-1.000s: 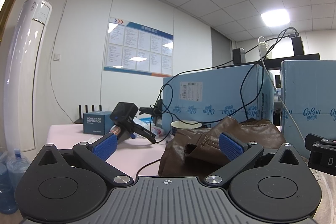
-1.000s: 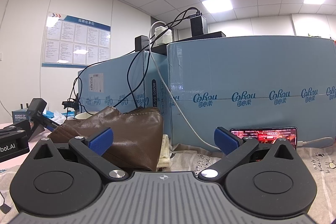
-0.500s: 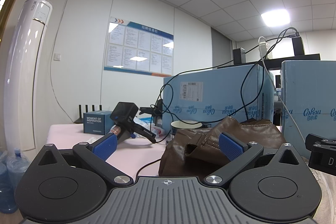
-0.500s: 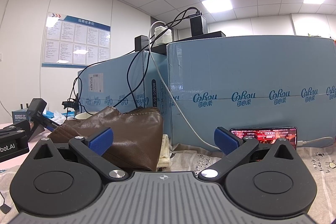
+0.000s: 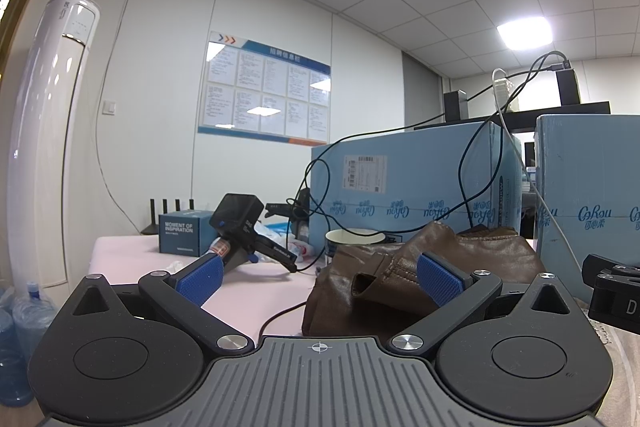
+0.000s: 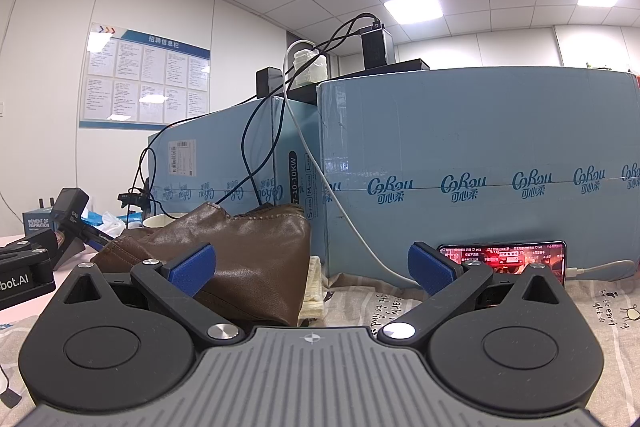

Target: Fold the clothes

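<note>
A brown leather garment (image 5: 460,259) lies crumpled on the table ahead, in front of the blue boxes; it also shows in the right wrist view (image 6: 240,251). My left gripper (image 5: 318,277) is open and empty, level with the near edge of the garment, its right blue pad (image 5: 438,277) in front of the leather. My right gripper (image 6: 310,265) is open and empty; its left pad (image 6: 192,263) is in front of the garment. A printed cloth (image 6: 400,303) covers the table under the right gripper.
Large blue cardboard boxes (image 6: 460,163) stand behind, with cables hanging over them. A phone (image 6: 504,259) with a lit screen leans on the right box. A white cup (image 5: 354,241), a black camera on a handle (image 5: 240,223) and a small blue box (image 5: 180,233) are on the pink table (image 5: 132,255).
</note>
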`<state>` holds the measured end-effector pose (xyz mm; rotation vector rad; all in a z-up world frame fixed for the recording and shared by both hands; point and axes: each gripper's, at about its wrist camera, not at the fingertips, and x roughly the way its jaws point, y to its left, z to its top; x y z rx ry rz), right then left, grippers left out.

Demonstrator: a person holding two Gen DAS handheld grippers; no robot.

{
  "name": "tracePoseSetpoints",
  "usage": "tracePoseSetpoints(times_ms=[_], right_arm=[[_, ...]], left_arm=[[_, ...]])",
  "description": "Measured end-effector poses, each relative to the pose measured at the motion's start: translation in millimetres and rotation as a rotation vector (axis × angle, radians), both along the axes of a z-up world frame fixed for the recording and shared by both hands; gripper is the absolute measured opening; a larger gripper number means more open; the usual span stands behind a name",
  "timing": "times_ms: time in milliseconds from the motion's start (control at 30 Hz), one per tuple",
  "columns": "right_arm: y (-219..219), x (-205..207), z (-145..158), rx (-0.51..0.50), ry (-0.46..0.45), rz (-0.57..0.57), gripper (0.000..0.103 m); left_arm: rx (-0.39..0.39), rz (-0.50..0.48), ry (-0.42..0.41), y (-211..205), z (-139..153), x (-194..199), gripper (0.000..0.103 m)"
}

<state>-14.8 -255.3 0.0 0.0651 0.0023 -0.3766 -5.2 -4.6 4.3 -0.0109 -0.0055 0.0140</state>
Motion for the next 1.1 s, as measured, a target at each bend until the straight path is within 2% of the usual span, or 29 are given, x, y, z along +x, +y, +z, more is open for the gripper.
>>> tracePoseSetpoints(times_ms=[1100], right_arm=[[-0.5, 0.0, 0.1, 0.003, 0.0, 0.0, 0.103]], left_arm=[[0.005, -0.004, -0.008, -0.1, 0.1, -3.6, 0.103]])
